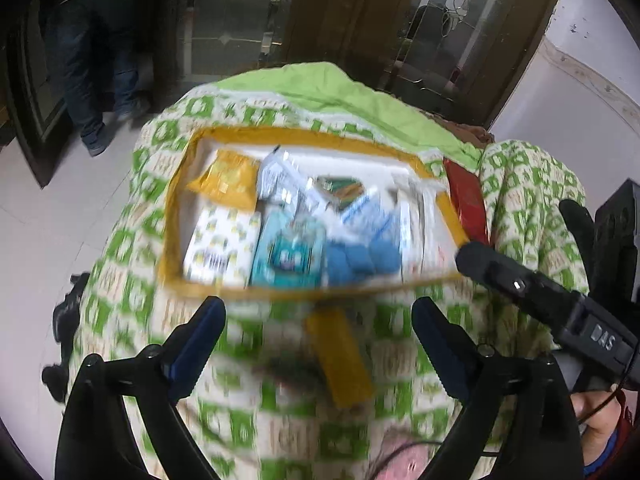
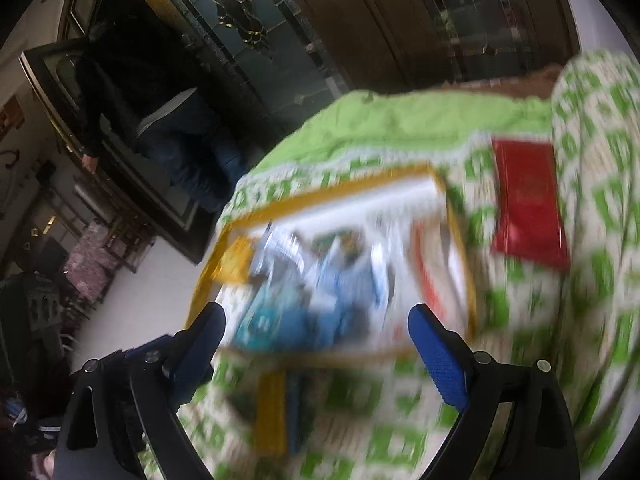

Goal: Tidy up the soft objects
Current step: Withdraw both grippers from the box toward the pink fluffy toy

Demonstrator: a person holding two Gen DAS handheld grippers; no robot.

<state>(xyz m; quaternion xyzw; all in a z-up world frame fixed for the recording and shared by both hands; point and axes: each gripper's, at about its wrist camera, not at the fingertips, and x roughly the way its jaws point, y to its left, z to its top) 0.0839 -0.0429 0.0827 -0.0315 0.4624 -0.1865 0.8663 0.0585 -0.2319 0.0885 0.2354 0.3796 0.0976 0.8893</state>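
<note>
A yellow-rimmed white box (image 1: 320, 136) (image 2: 328, 194) lies on a green-and-white patterned bedspread (image 1: 120, 248) (image 2: 592, 300). It holds several soft packs: a yellow pouch (image 1: 228, 180), a teal pack (image 1: 288, 256), a blue cloth (image 1: 360, 256) and a white pack with yellow print (image 1: 220, 248). A flat yellow packet (image 1: 340, 356) (image 2: 272, 416) rests on the bedspread in front of the box. A red packet (image 1: 468, 200) (image 2: 528, 200) lies right of the box. My left gripper (image 1: 318, 312) is open and empty above the yellow packet. My right gripper (image 2: 316, 316) (image 1: 524, 236) is open and empty near the box's front edge.
A person in dark jeans (image 1: 92, 60) (image 2: 180, 140) stands by the wooden glass-panelled doors (image 1: 360, 20) beyond the bed. White tiled floor (image 1: 60, 220) lies left of the bed, with a black object (image 1: 64, 320) at the bed's edge. A hand (image 1: 600, 420) holds the right gripper.
</note>
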